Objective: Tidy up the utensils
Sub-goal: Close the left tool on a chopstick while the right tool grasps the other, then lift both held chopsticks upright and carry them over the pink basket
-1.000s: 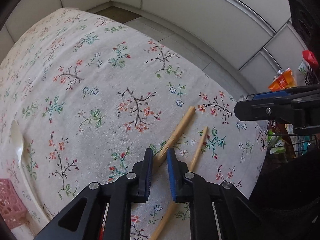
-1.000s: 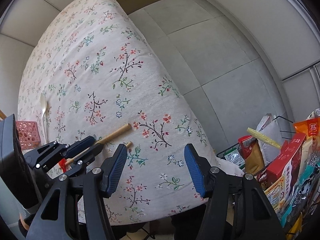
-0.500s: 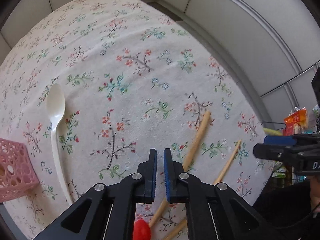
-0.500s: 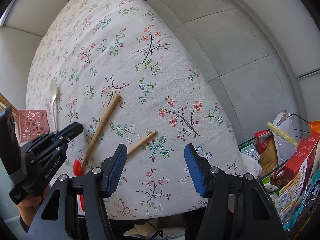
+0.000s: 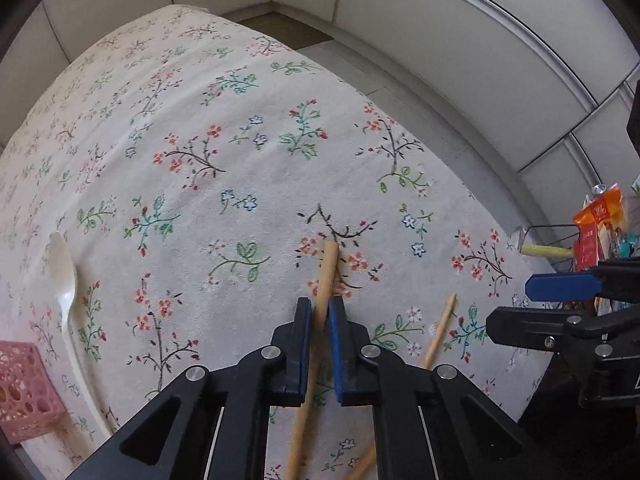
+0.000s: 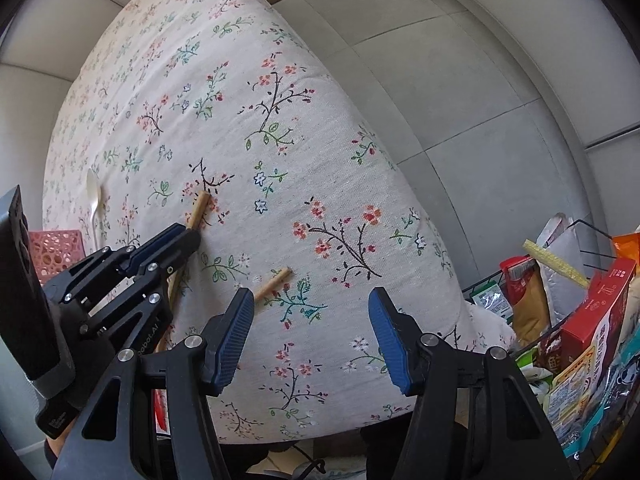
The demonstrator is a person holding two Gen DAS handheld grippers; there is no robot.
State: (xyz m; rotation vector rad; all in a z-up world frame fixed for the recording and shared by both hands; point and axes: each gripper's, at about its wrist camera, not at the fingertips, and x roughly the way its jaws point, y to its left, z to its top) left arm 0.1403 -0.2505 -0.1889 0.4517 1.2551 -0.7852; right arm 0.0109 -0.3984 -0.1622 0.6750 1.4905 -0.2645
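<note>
My left claw has just been closing and now pinches the thicker wooden stick on the desk, my right claw hangs wide and empty, while the thin stick and white spoon await the pink basket.

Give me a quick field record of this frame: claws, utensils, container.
left claw: shut on wooden stick; jaws have just been closing
right claw: open, empty, above the cloth
second stick: lying on floral tablecloth, apart from the first
white spoon: flat on cloth, left side
pink basket: at the left edge, contents not visible
</note>
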